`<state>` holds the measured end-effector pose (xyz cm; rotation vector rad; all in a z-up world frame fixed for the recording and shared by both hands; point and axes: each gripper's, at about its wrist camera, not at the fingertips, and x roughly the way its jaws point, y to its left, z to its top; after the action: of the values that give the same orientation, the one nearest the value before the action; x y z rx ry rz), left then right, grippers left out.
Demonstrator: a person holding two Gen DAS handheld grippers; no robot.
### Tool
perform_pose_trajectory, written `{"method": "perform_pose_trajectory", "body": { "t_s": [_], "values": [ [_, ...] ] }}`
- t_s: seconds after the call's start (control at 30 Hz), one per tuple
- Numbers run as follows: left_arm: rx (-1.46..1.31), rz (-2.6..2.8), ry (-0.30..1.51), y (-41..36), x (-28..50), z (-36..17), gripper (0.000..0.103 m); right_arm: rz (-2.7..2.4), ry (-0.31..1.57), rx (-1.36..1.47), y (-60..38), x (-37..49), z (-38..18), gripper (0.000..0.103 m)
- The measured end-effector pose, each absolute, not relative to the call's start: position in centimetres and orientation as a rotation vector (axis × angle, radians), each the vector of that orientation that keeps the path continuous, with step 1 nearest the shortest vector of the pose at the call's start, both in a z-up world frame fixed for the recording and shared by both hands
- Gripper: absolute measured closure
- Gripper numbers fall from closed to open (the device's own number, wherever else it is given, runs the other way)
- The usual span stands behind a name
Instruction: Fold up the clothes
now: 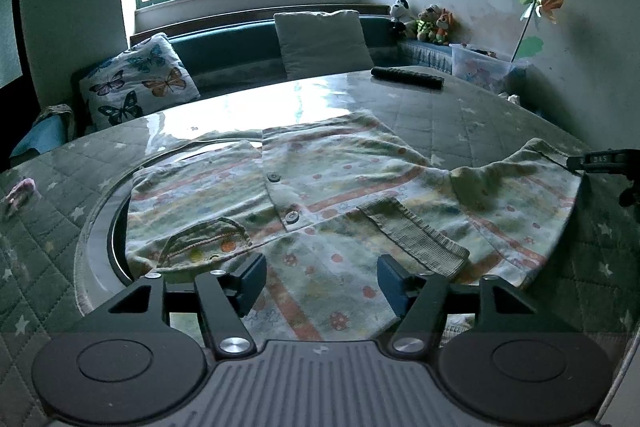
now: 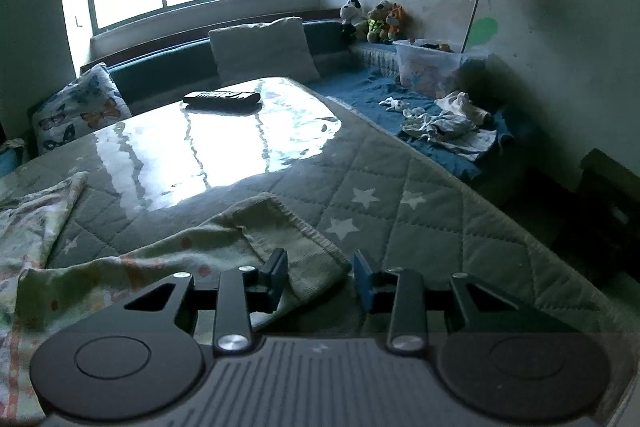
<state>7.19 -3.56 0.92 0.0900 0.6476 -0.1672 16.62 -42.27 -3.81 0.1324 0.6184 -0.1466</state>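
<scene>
- Left wrist view: my left gripper (image 1: 322, 281) sits at the bottom centre with its jaws spread wide and holding nothing, hovering over the near edge of the shirt (image 1: 320, 187).
- The shirt, a small buttoned top with stripes and dots, lies spread across the middle of the frame on the quilted table (image 1: 500, 115). One ribbed cuff (image 1: 416, 235) is folded in, just right of centre.
- At the right edge I see the tip of the other tool by the far sleeve.
- Right wrist view: my right gripper (image 2: 320, 279) is at the bottom centre, jaws apart, with the sleeve (image 2: 260, 235) corner lying between them, nothing pinched yet.
- A remote (image 2: 222, 97) rests in the upper left on the glossy part of the table, well apart from the cloth.
- My judgement: I should close squarely on that sleeve hem, taking both layers, then lift low and carry it inward so it doesn't drag the body out of shape.
</scene>
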Motion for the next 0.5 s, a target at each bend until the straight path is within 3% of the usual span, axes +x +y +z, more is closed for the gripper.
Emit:
{"method": "perform_pose_trajectory", "body": {
  "t_s": [0.1,0.27,0.5],
  "values": [
    [0.091,-0.168,0.646,-3.5,7.2,0.9,0.037,-0.134,0.626,0.126,-42.1,16.8,-3.9,0.067],
    [0.097,-0.167,0.649,-3.5,7.1,0.8,0.035,-0.100,0.624,0.126,-41.6,16.8,-3.6,0.095],
    [0.100,-0.148,0.646,-3.1,6.8,0.7,0.034,-0.008,0.570,0.171,-40.2,15.7,-0.9,0.096]
  ]
}}
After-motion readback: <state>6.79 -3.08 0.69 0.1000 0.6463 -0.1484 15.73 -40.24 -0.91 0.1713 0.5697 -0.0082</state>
